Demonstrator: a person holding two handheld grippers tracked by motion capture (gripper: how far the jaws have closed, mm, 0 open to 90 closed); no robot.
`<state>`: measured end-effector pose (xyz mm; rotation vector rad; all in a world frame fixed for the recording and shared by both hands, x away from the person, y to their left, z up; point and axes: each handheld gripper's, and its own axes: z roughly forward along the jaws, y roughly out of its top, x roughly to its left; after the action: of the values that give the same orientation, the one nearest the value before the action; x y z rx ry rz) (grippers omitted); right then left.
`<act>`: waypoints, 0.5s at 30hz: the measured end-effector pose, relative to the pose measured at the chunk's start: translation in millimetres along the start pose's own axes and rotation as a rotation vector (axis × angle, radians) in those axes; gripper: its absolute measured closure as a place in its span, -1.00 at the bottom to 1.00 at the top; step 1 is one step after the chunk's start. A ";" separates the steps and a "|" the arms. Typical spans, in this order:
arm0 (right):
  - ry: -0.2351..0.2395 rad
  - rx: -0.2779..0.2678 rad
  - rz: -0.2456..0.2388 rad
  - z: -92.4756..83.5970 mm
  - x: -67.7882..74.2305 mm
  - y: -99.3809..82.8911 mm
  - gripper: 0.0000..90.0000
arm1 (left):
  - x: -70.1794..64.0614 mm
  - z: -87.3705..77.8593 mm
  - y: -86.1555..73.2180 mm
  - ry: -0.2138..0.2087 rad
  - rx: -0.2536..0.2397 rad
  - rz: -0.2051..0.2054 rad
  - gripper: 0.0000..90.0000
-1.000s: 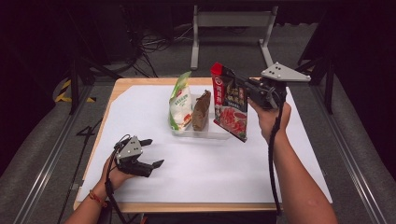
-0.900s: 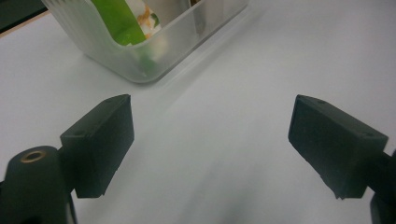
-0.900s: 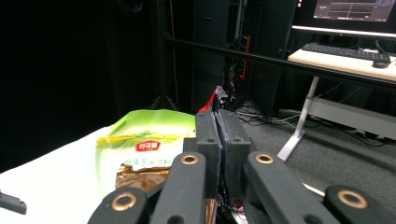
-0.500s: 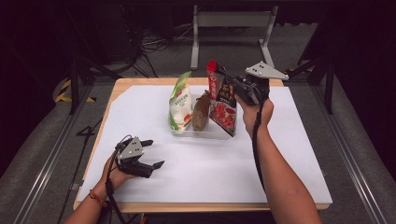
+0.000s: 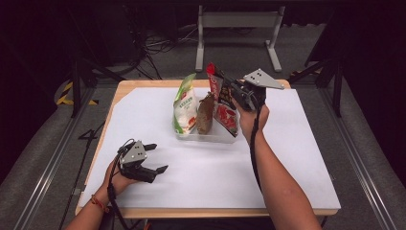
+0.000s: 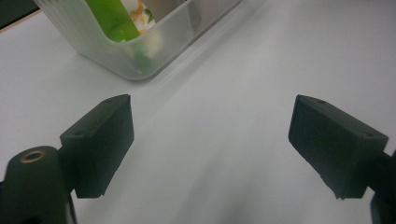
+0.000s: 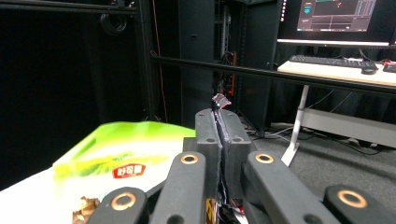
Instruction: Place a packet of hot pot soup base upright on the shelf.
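A wooden table point(image 5: 119, 91) is covered by a white sheet point(image 5: 287, 158), and a clear bin point(image 5: 201, 137) is placed on the sheet toward its far middle. Three packets are stood upright in the bin: a green bag point(image 5: 185, 103) at its left end, a brown bag point(image 5: 205, 114) in the middle, and a red bag point(image 5: 221, 103) at its right end, tilted with its top leaning left. The red bag is seen with its lower part inside the bin, just beside the brown bag. The right gripper point(image 5: 229, 88) is held above the bin's right end, and its jaws are clamped tight on the red bag's upper edge; in the right gripper view, the thin foil edge point(image 7: 219, 100) is pinched between the two black jaws, with the green bag point(image 7: 121, 154) below at the left. The left gripper point(image 5: 154, 157) is rested on the sheet near the front left, well apart from the bin, with its jaws spread wide and nothing between them. In the left gripper view, a corner of the bin point(image 6: 135, 51) is seen ahead.
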<state>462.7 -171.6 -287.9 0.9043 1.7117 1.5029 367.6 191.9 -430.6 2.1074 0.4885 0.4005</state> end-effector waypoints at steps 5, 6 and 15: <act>0.017 0.009 0.025 1.7 -3.4 -11.9 0.96 | 0.0 0.3 0.1 0.001 0.003 0.001 -0.67; 0.018 0.004 0.026 1.3 -3.5 -13.0 0.96 | -0.1 0.3 0.2 0.001 0.003 0.002 -0.67; 0.048 0.016 -0.003 -1.7 -0.7 -22.2 0.95 | -0.5 0.0 0.1 0.002 0.004 0.004 -0.67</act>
<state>460.1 -175.1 -309.8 0.8804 1.7613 1.5222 367.2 191.7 -430.5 2.1122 0.4870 0.4048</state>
